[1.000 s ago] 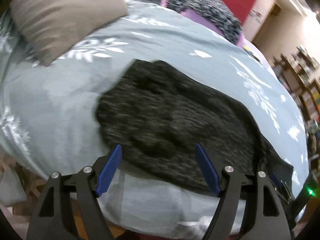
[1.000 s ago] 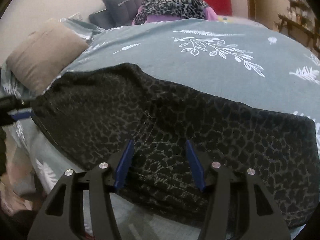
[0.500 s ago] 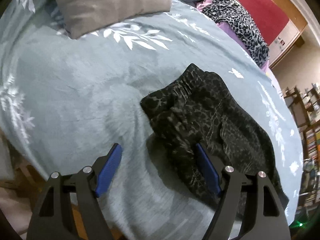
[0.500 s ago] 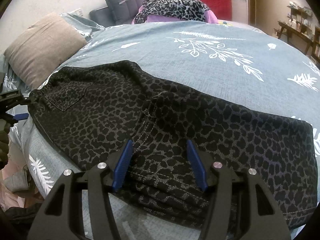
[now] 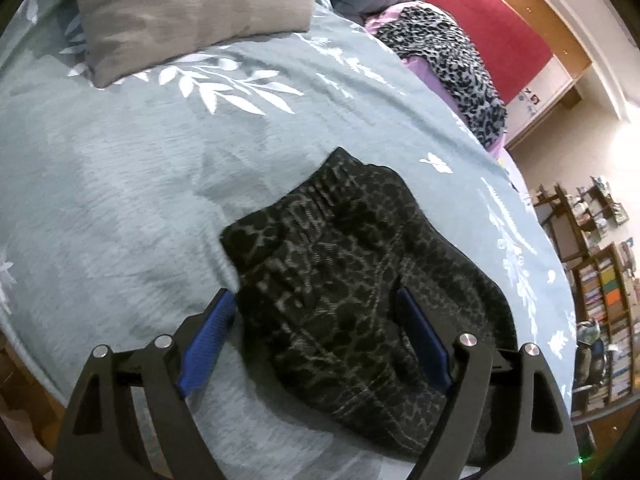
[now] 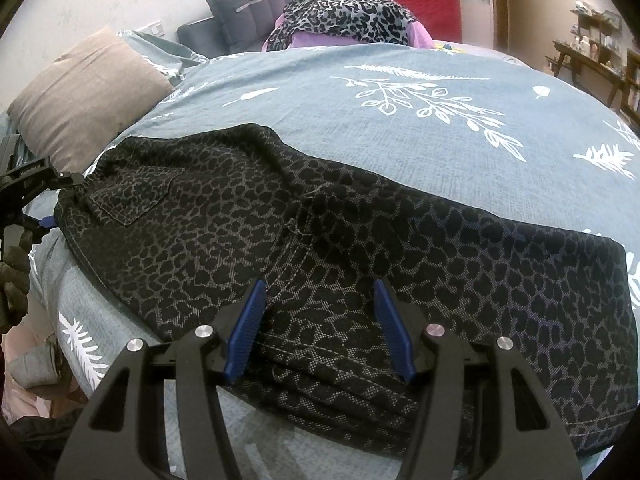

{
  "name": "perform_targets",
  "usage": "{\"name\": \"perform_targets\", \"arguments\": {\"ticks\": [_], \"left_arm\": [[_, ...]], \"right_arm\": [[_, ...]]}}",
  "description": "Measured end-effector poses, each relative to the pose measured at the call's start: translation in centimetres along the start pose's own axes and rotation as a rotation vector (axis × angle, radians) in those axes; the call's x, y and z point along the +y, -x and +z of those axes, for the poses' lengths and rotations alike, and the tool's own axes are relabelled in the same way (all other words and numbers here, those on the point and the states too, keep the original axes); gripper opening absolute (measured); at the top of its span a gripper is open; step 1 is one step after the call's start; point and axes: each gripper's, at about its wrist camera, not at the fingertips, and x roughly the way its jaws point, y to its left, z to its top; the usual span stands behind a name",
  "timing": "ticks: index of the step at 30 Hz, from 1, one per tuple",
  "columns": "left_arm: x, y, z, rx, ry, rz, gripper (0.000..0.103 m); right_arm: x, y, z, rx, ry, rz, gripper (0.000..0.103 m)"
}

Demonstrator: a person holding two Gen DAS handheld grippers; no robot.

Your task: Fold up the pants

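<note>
Leopard-print pants (image 6: pixel 360 248) lie folded on the bed's leaf-print blue cover (image 6: pixel 420 128). Left gripper (image 5: pixel 316 340) fingers spreading wider, waistband end between them, no pinch. Right gripper (image 6: pixel 320 328) fingers spread over the layered edge — not pressing. Beige pillow (image 5: pixel 180 8) behind.

Left gripper (image 5: pixel 316 336): pitched steeply down, jaws wide and opening, blue pads clear of the cloth that lies between them, nothing pinched. Seen also at the far left edge of the right wrist view as a black frame with a gloved hand (image 6: pixel 14 280) behind it. Right gripper (image 6: pixel 320 328): pitched steeply down as well, jaws parted to about half, blue pads (image 6: pixel 394 332) standing either side of folded cloth without visibly pressing on it.
</note>
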Motion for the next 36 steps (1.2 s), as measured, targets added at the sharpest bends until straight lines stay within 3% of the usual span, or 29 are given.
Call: {"name": "perform_targets", "arguments": {"ticks": [3,12,17,19,22,36], "left_arm": [[0.1,-1.3,0.1,0.027,-0.003,-0.011,0.082],[0.4,-3.2,0.9,0.014,0.043,-0.092,0.078],[0.6,-2.7,0.8,0.024,0.049,-0.145,0.04],[0.8,-2.4,0.9,0.027,0.048,-0.159,0.03],[0.7,-1.9,0.9,0.027,0.047,-0.18,0.023],[-7.3,3.5,0.8,-0.077,-0.168,-0.256,0.019]], "right_arm": [[-0.1,0.1,0.0,-0.001,-0.002,0.001,0.058],[-0.1,0.1,0.0,-0.001,-0.001,-0.001,0.058],[0.0,0.0,0.1,-0.003,-0.004,-0.002,0.059],[0.1,0.0,0.1,-0.005,-0.005,-0.004,0.059],[0.1,-0.1,0.1,-0.006,-0.006,-0.005,0.059],[-1.4,2.4,0.0,-0.055,-0.112,0.031,0.059]]}}
